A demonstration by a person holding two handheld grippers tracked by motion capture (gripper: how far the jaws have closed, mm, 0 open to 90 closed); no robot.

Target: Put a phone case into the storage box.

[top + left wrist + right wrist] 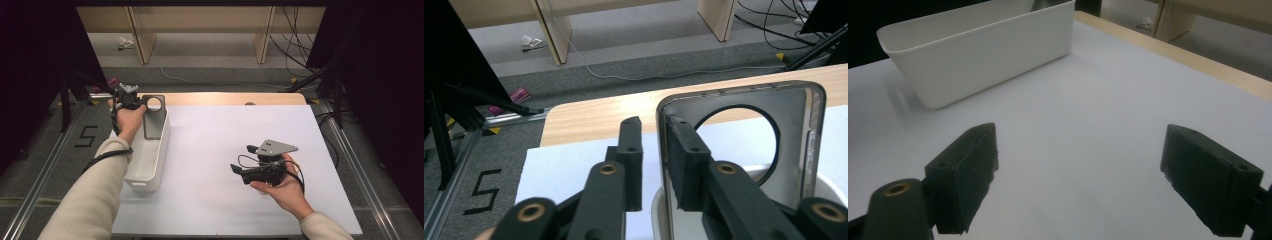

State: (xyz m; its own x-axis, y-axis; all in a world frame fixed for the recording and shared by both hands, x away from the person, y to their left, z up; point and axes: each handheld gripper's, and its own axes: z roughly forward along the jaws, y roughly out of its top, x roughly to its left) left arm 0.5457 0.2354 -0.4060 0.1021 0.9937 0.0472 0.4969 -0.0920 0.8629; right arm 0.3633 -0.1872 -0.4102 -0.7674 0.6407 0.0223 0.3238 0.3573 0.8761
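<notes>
A grey phone case [154, 118] with a round cut-out stands upright at the far end of a long white bin [150, 165]. My left gripper [141, 103] is at the case's top left edge. In the left gripper view the case [796, 125] has its edge between the jaws: it lies against the right pad [684, 150], and a gap separates it from the left pad [631, 150], so my left gripper [651, 132] is open. My right gripper [242, 158] rests low over the white table top at the right, jaws wide open [1080, 165] with nothing between them.
The bin [983, 50] lies along the left side of the white table sheet [225, 135], whose wooden edge [235, 98] shows at the back. Beyond the table are grey carpet, wooden furniture legs [142, 40] and loose cables [295, 45]. Dark frame posts stand at both sides.
</notes>
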